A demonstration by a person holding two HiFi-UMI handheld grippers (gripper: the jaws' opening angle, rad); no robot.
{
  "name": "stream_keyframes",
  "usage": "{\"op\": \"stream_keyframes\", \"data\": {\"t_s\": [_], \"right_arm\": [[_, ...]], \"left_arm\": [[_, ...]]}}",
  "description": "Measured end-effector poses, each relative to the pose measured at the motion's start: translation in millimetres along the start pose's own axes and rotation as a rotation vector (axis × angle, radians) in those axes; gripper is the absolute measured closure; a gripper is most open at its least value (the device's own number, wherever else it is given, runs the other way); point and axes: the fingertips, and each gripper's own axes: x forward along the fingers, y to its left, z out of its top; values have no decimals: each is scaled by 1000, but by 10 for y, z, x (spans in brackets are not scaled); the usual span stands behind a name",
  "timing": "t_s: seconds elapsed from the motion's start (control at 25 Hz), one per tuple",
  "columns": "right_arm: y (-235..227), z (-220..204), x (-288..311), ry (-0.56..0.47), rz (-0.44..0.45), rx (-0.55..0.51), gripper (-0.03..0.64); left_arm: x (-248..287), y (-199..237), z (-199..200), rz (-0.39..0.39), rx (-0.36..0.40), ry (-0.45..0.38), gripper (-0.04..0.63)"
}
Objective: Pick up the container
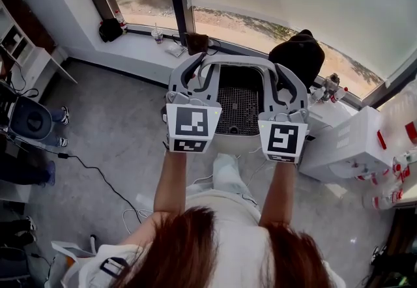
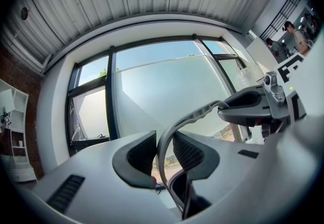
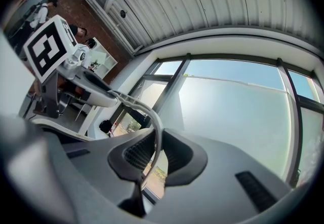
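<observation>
Head view: the container (image 1: 238, 114), a pale bin with a dark mesh floor, sits between the two grippers in front of the person, apparently clear of the floor (image 1: 124, 137). Its arched handle (image 1: 238, 60) spans left to right, one end at each gripper. The left gripper (image 1: 197, 75) takes the left shoulder of the arch and the right gripper (image 1: 285, 81) the right shoulder. Both hands are equally near, and the bin body lies just beyond and below the jaws.

Left gripper view: the jaws are closed on the handle (image 2: 195, 115), with the ribbed pads of the left gripper (image 2: 164, 149) pressing either side of the thin grey bar. The bar rises from the jaws and curves off to the right towards the other gripper. A dark edge of the bin shows directly beneath.

Right gripper view: the jaws of the right gripper (image 3: 153, 148) are drawn narrow and clamp the same handle (image 3: 147, 111), which arcs up and away to the left.

Assessment: the grip is two-handed and symmetrical along the long axis of the handle – any further lift depends on both ends rising together, or the bin will tip
</observation>
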Motion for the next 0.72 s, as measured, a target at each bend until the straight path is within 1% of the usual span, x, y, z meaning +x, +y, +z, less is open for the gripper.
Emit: {"op": "stream_keyframes", "data": {"t_s": [0.36, 0.72], "right_arm": [[-48, 32, 17, -29, -1, 5, 555], [-81, 5, -34, -31, -8, 14, 555]], "left_arm": [[21, 4, 73, 1, 4, -23, 483], [23, -54, 85, -11, 4, -30, 482]]}}
